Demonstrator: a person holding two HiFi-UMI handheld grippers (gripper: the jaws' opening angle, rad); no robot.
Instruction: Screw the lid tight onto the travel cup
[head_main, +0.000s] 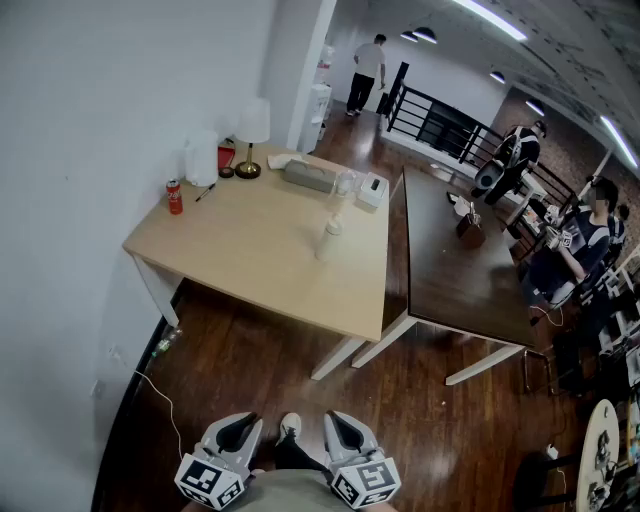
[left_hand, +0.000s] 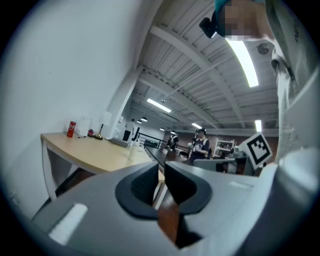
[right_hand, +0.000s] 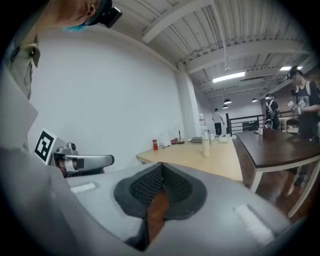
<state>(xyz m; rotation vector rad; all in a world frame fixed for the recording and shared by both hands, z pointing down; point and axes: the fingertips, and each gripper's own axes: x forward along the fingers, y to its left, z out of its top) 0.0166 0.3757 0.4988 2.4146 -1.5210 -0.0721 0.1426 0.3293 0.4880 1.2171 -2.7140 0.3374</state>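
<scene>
Presently found upright on the light tabletop (head_main: 250, 250): travel cup (head_main: 329, 241), pale, near the middle and toward the right-hand edge. Seen also from the right tool's camera (right_hand: 205, 146), small and far off. Lid not distinguishable from the cup body at this range. Touched by neither tool; well apart from both.

Just behind the cup: a clear vessel (head_main: 346, 184), contents not readable. Along the far edge of the same tabletop: grey box (head_main: 308, 175), white box (head_main: 372, 189), lamp (head_main: 251, 135). At the far left corner: red can (head_main: 174, 197), upright. Butted against the right side: dark tabletop (head_main: 450, 250), carrying small items too small to identify.

Left tool (head_main: 238, 432) held low at the bottom of the head view, over the wooden floor (head_main: 250, 380), aimed toward the tabletops. Pads nearly together (left_hand: 160, 177), only a thin slit between them, nothing in it. Right tool (head_main: 345, 430) held alongside, likewise low. Pads pressed fully together (right_hand: 160, 182), nothing between them. Between the two tools: a white shoe (head_main: 288, 428).

Several people (head_main: 575, 245) standing in the background, beyond the dark tabletop.
</scene>
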